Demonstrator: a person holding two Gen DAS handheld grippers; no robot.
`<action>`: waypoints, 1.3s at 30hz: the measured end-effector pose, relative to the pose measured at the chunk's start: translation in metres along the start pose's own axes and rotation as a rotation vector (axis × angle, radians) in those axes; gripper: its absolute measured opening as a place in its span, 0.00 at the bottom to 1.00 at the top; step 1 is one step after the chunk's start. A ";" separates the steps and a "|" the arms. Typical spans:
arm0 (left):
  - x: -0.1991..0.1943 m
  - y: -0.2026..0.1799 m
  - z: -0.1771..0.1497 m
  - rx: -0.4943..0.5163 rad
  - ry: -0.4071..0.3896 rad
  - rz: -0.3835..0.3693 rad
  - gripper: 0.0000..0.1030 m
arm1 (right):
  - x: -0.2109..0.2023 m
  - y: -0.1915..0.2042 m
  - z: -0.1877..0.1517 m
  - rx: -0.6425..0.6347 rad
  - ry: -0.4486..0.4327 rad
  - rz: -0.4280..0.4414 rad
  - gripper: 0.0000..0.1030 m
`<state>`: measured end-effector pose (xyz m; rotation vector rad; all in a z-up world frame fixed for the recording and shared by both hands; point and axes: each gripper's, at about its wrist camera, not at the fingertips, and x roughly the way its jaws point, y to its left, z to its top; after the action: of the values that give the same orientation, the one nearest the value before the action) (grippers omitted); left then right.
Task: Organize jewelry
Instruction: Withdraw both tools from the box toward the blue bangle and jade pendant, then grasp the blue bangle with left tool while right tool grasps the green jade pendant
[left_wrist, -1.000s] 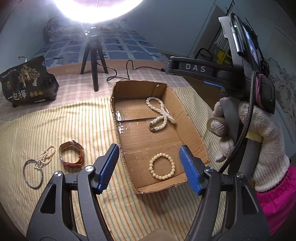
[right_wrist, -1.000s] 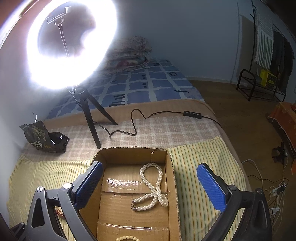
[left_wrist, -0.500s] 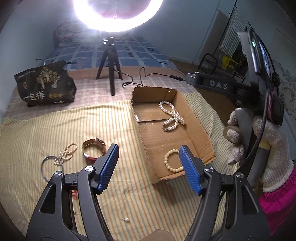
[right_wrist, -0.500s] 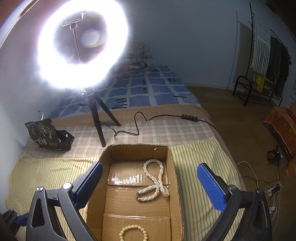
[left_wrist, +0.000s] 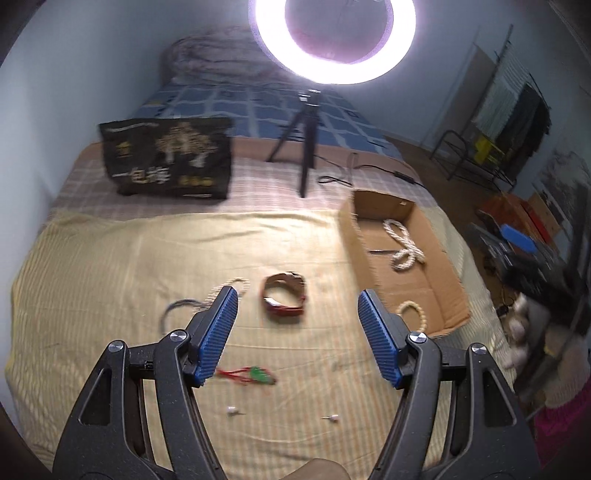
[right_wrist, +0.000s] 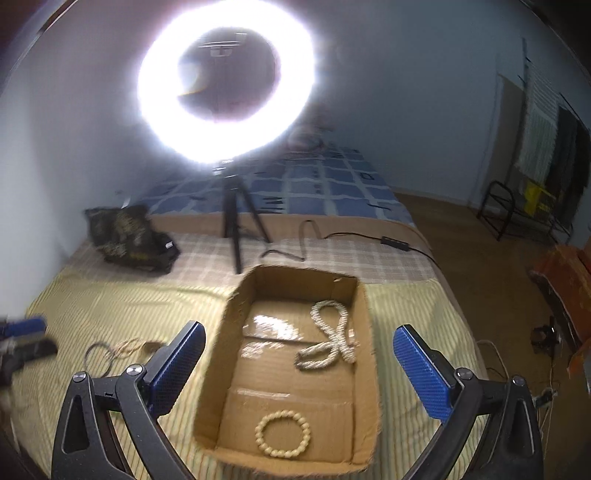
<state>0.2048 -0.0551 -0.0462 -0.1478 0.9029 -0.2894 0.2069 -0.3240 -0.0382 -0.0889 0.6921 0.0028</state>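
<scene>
Both tongs, left (left_wrist: 297, 332) and right (right_wrist: 299, 369), gape wide, seemingly touching nothing.

Straight ahead of the left gripper (left_wrist: 297, 332), between its fingers, lies the watch (left_wrist: 284, 300) on the striped cloth (left_wrist: 110, 266); the metal ring (left_wrist: 181, 314) and a small bead strand (left_wrist: 231, 291) lie just left of it, partly behind the left finger. Nearer in — under the gripper — lie a charm on a cord (left_wrist: 253, 374) and two tiny studs (left_wrist: 232, 410). To its right sits the cardboard box (left_wrist: 448, 280). Ahead of the right gripper (right_wrist: 295, 373), in that box, the bead bracelet (right_wrist: 282, 430) lies near and the pearl necklace (right_wrist: 328, 339) farther in. Behind stand the tripod (right_wrist: 236, 225) and, to the left, a bag (left_wrist: 168, 160).
</scene>
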 end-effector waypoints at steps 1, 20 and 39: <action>-0.001 0.006 0.000 -0.010 -0.001 0.009 0.67 | -0.004 0.007 -0.003 -0.024 -0.003 0.015 1.00; 0.016 0.115 -0.012 -0.200 0.114 0.104 0.67 | -0.010 0.129 -0.066 -0.273 0.155 0.328 0.99; 0.106 0.142 -0.031 -0.284 0.343 0.115 0.30 | 0.087 0.203 -0.094 -0.372 0.491 0.499 0.58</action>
<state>0.2688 0.0470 -0.1801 -0.3134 1.2867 -0.0776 0.2077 -0.1321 -0.1826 -0.2777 1.1847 0.6071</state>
